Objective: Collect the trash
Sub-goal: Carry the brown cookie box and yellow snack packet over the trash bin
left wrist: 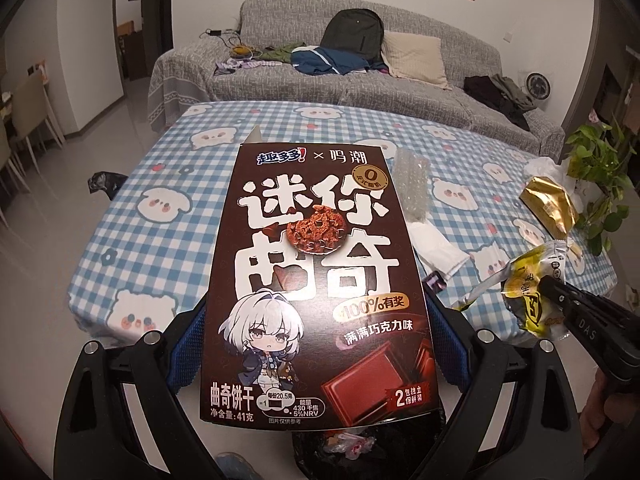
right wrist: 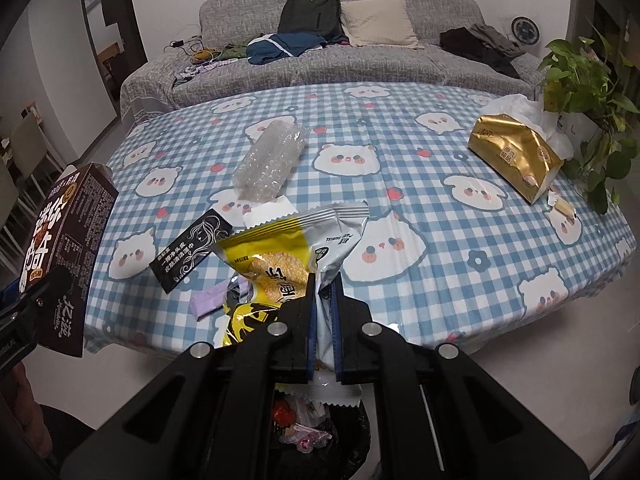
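From my seat the grey sofa (right wrist: pixel 320 60) fills the far side of the room, strewn with a dark backpack (right wrist: pixel 310 10), a beige cushion (right wrist: pixel 378 22) and loose clothes. Nearer lies the table (right wrist: pixel 440 208) in its blue checked cloth printed with white bears, and a leafy plant (right wrist: pixel 584 80) stands at its far right corner. Below the near edge of the table I see a black trash bag (right wrist: pixel 308 432), its mouth open and scraps already inside. My left gripper (left wrist: pixel 312 320) grasps a brown cookie box (left wrist: pixel 312 260) by its sides, holding it up off the cloth over the near edge, face toward the lens; in the right wrist view the same box hangs at the far left. A gold tissue pack (right wrist: pixel 516 156) rests near the plant on the right. A roll of clear bubble wrap (right wrist: pixel 268 160) lies mid-table. My right gripper (right wrist: pixel 324 292) is clenched on a yellow and silver snack wrapper (right wrist: pixel 288 252), which it holds above the bag and the table's near edge. A black sachet (right wrist: pixel 192 256) lies flat to the left of that wrapper, with a white wrapper (right wrist: pixel 268 212) just beyond it. A small lilac packet (right wrist: pixel 210 300) sits near the edge, though it is partly hidden and I cannot tell what it is.
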### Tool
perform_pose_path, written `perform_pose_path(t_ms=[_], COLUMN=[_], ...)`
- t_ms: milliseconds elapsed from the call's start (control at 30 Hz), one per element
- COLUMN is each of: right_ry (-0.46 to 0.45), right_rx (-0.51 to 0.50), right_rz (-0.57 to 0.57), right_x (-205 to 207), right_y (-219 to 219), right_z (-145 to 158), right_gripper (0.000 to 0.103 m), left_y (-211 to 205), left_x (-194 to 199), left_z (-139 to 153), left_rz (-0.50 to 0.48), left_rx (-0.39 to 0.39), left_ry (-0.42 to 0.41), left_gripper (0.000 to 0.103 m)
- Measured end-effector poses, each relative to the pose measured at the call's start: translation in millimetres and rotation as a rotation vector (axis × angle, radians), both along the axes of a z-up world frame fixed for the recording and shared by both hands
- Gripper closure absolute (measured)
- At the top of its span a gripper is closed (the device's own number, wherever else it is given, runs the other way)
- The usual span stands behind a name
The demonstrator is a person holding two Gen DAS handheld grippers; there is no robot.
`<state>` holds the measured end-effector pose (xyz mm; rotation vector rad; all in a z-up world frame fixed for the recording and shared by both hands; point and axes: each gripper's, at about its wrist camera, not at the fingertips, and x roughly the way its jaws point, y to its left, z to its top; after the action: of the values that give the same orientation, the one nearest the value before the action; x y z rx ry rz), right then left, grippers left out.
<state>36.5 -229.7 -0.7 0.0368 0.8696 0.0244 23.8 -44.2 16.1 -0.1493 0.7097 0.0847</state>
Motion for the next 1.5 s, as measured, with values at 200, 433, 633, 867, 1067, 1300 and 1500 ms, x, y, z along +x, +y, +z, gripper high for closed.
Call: perform_pose_path(t_ms=[200,433,633,867,1067,1300,1500], right_ry=[-0.021,-0.043,-0.031,-0.011,0.007,0.063,0.092], right_rx=[-0.01,0.004,0.015,0.013,0.011,0.005,0.003], right_rz=[0.023,0.043,0.053,0.058,0.058,0.072,0.075], right_x=[-28,-59,-79,-96,-103,-103,-101], right_y=[8,12,15,16,17,19,20], right_z=[-3,-5,-22,-44,-62,-90,-107], right_gripper=[0.097,0.097,0.097,0.097,0.097,0.097,0.097], left_y=[-10,-23,-28,-31,-33,-37,-38], left_x=[-29,-53,-67,-88,-94,-94,-87], left_z=[-13,-33,-49,-75,-91,-115,-137], left_rz=[-0.014,-0.041,-0.038,-0.02,-0.012,-0.026,-0.049], left_rx=[-0.004,-0.004,-0.016,-0.021,-0.01,-0.014,-0.033], left_ry=[-0.006,0.012,0.018,0.037,0.057,0.108,0.147], left_gripper=[0.012,0.012,0.012,0.012,0.012,0.012,0.012])
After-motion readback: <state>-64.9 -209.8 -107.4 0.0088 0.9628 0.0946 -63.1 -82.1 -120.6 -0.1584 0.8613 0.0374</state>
